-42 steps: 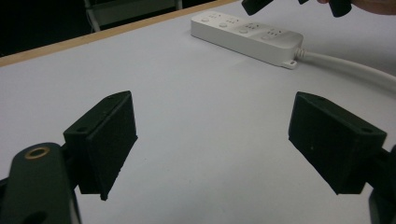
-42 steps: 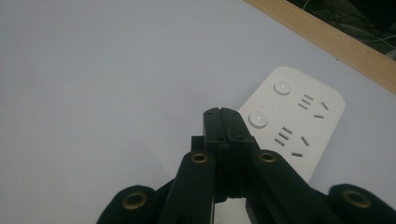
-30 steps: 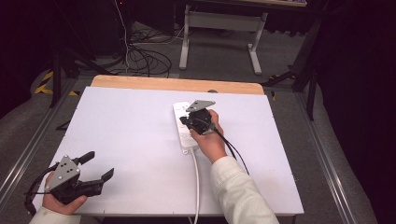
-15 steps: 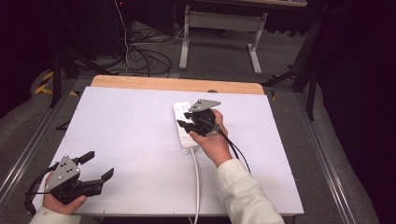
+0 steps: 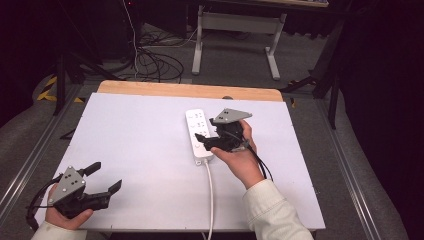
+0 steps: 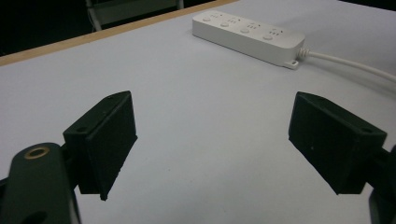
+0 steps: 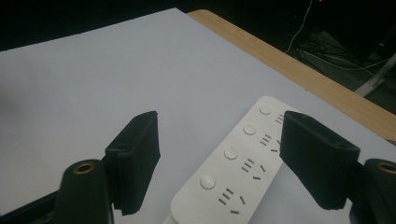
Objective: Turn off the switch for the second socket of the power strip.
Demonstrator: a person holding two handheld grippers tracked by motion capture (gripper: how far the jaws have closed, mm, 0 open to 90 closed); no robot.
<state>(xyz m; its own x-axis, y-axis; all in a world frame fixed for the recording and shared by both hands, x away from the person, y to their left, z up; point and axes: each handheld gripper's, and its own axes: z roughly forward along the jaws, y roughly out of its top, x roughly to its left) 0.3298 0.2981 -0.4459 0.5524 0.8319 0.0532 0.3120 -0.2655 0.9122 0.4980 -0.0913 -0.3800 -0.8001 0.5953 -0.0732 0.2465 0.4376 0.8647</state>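
Table (image 5: pixel 125 150) carries a flat white top; a bare wood strip (image 5: pixel 190 90) runs along its far edge. A white power strip (image 5: pixel 198 135) lies flat on the top, right of centre and toward the far edge, long axis running near to far. It has four round buttons beside four socket groups. Its white cord (image 5: pixel 210 200) leaves the near end and runs off over the near edge. Right gripper (image 5: pixel 210 131), held in the right hand (image 5: pixel 240 157), is over the strip's right side with jaws wide apart; in the right gripper view one jaw stands over bare top, the other over the strip's socket side. Whether it touches the strip, cannot tell. Left gripper (image 5: pixel 100 176) sits at the near left corner in the left hand (image 5: pixel 67 215), jaws wide apart over bare top, well apart from the strip. Room is dark: grey floor, a tangle of black cables (image 5: pixel 150 60) beyond the far edge, and the white legs of a stand (image 5: pixel 235 35) behind.
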